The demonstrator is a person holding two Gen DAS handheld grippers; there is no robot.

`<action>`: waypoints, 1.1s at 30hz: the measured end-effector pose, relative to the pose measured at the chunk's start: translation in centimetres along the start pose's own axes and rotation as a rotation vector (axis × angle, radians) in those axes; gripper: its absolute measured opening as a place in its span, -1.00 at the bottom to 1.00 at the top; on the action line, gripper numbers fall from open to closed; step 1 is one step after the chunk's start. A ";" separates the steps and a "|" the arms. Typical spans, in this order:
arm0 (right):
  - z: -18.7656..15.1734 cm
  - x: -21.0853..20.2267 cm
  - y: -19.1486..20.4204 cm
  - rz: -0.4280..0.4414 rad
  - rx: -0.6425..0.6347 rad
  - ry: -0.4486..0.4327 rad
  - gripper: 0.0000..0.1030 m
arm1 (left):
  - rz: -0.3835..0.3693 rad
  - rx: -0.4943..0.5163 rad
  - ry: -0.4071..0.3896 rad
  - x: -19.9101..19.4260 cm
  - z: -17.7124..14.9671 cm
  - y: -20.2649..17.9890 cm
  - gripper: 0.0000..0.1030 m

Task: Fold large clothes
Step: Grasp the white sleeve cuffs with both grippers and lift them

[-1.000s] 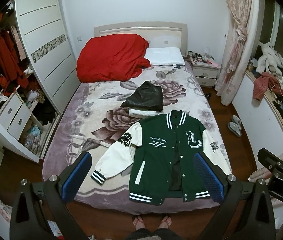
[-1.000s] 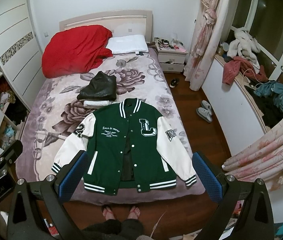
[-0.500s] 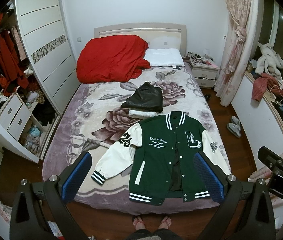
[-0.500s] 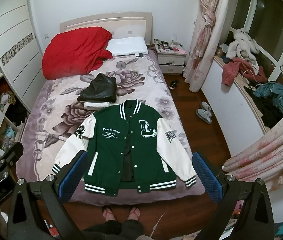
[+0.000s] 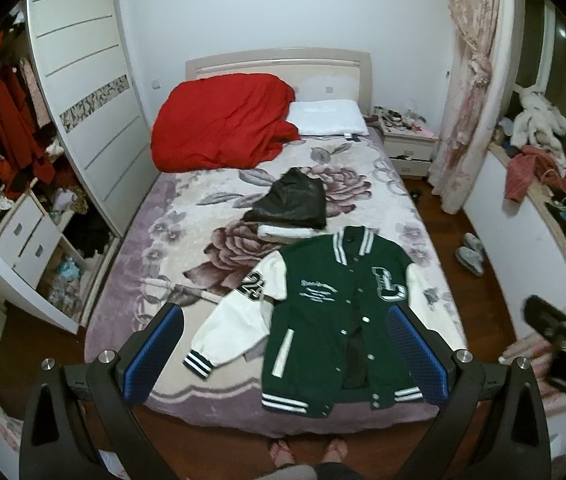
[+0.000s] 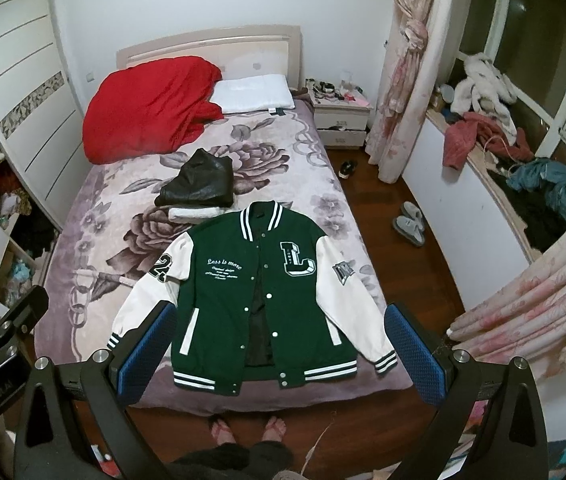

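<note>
The jacket [image 6: 259, 300] lies flat, front up, sleeves spread, at the foot of the bed [image 6: 83, 240], ready for folding; left gripper [image 5: 283, 352] and right gripper [image 6: 279, 352] hover above it, both spread wide, empty

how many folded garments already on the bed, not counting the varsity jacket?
2: a black folded garment mid-bed, stacked on a white folded one, just beyond the jacket collar. More may be hidden underneath.

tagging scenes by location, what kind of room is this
A home bedroom, it seems: a bed with a pillow and headboard, a nightstand beside it, and a wardrobe along the wall. A jacket lies flat on the bed.
</note>
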State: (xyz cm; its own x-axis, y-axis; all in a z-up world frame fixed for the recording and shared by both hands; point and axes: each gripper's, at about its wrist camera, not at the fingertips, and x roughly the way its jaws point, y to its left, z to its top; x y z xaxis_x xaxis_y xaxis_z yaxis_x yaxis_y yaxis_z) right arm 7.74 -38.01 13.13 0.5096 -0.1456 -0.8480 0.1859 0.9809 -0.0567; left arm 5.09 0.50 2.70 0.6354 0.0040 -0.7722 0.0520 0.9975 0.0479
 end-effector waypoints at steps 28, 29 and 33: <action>-35.3 57.7 -35.5 0.164 1.563 0.478 0.50 | 0.341 0.204 0.485 48.4 -18.2 -15.0 1.00; -36.2 58.6 -35.3 0.199 1.609 0.440 0.50 | 0.336 0.213 0.486 49.1 -18.4 -16.0 1.00; -38.5 60.4 -35.0 0.225 1.717 0.183 0.47 | 0.289 0.258 0.485 51.3 -18.9 -20.7 1.00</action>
State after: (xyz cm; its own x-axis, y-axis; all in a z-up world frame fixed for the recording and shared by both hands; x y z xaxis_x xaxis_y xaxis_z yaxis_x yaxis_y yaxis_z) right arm -0.37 -76.18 -56.38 0.5776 0.0973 -0.8105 0.7973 -0.2804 0.5345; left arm 22.11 -18.59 -49.88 0.2327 0.3632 -0.9022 0.1535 0.9023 0.4029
